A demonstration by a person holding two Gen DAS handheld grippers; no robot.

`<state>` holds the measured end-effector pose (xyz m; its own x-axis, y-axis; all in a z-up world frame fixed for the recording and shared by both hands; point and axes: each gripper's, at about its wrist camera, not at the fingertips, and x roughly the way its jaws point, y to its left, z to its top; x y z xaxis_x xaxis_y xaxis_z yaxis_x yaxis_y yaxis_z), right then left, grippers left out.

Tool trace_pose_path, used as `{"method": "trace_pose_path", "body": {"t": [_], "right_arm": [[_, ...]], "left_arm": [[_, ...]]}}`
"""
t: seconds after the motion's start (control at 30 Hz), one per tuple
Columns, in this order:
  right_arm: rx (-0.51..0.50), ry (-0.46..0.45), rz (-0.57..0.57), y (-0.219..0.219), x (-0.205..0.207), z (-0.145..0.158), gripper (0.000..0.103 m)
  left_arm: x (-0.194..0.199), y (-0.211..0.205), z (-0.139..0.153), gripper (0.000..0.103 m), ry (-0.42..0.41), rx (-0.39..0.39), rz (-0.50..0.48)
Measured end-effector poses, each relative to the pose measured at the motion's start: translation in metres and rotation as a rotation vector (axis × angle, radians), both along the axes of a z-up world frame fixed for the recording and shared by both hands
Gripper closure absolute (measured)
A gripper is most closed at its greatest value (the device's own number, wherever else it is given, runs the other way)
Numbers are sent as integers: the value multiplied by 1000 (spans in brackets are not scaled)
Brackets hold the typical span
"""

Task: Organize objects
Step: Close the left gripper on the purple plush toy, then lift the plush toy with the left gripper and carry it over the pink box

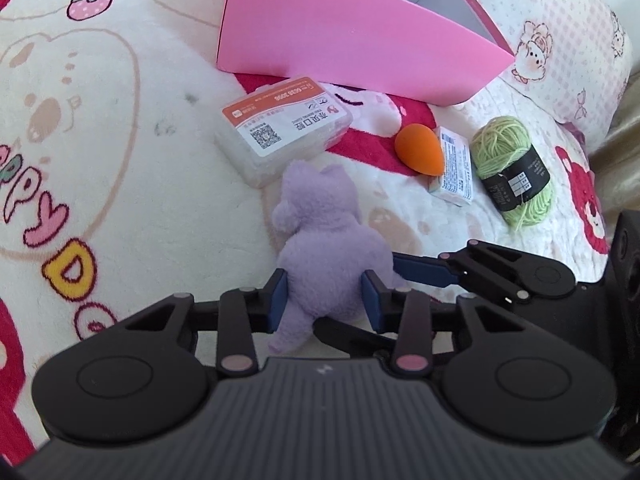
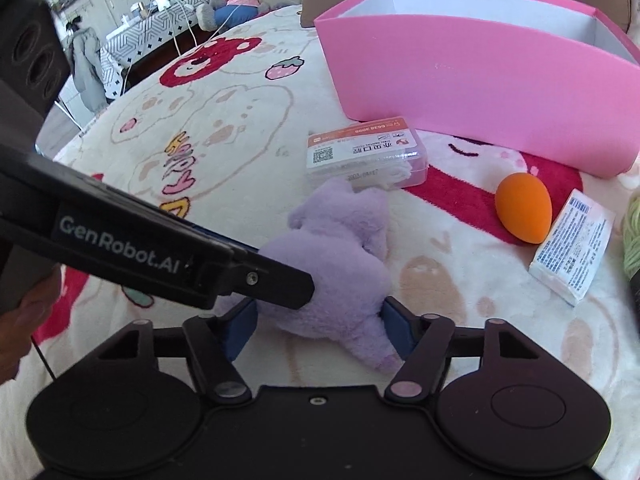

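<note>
A purple plush toy (image 1: 320,240) lies on a cartoon-print blanket (image 1: 120,160). In the left wrist view my left gripper (image 1: 326,300) has its blue pads pressed against both sides of the toy's lower body. My right gripper (image 2: 318,330) straddles the same toy (image 2: 340,264) from the other side, both pads touching its fur. One right finger (image 1: 420,272) shows beside the toy in the left wrist view. A left finger (image 2: 280,284) crosses the right wrist view. Behind stands an open pink box (image 1: 340,40) (image 2: 480,80).
Between toy and box lie a clear plastic case with an orange label (image 1: 284,128) (image 2: 366,152), an orange egg-shaped sponge (image 1: 420,150) (image 2: 524,208), a small white packet (image 1: 454,164) (image 2: 572,248) and a green yarn ball (image 1: 512,164). A hand (image 2: 24,320) shows at lower left.
</note>
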<state>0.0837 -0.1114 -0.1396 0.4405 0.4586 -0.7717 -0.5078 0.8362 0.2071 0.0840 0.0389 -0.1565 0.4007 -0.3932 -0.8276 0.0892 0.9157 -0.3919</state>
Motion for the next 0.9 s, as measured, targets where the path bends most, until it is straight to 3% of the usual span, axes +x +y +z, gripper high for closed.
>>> {"method": "trace_pose_path", "body": {"t": [0.27,0.43,0.6,0.9], "right_arm": [[-46,-46,6,0,-6,4,38],[-47,-56,15,-2,-6,-3,38],[-14,-29,-5,-6,-1,-6,37],[-73,-33,-3,-3,-10,5,39]], "left_arm": [[-1,-9,6,67,-22,29,-25],[4,-11,0,67,8,35,-10],[5,-6,2,67,20,1,6],[-5,-19,15,67,-7,30,-31]]}}
